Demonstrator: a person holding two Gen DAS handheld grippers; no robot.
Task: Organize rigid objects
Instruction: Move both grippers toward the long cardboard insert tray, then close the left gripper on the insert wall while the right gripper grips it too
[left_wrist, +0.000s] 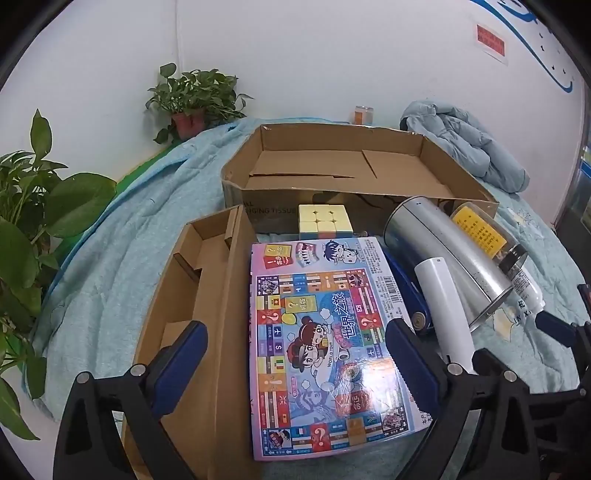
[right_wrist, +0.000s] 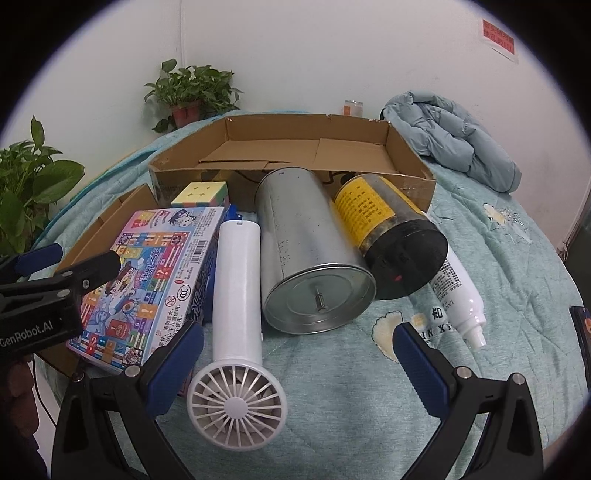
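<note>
A colourful board-game box (left_wrist: 325, 332) leans on the edge of a small cardboard tray (left_wrist: 199, 295). My left gripper (left_wrist: 295, 365) hovers open over it, one finger above the tray and the other at the box's right edge. Behind the box sits a pastel puzzle cube (left_wrist: 325, 221). My right gripper (right_wrist: 297, 369) stands open, with the head of a white handheld fan (right_wrist: 238, 295) just inside its left finger. A metal can (right_wrist: 310, 251), a yellow-labelled jar (right_wrist: 384, 229) and a white tube (right_wrist: 458, 295) lie side by side beyond it. The left gripper (right_wrist: 85, 254) shows at the left edge.
A large open cardboard box (right_wrist: 406, 184) stands behind the objects on a pale blue quilt (right_wrist: 498, 258). A blue jacket (right_wrist: 454, 144) lies at the back right, with potted plants (right_wrist: 192, 92) at the back left. A dark object (right_wrist: 581, 325) sits at the right edge.
</note>
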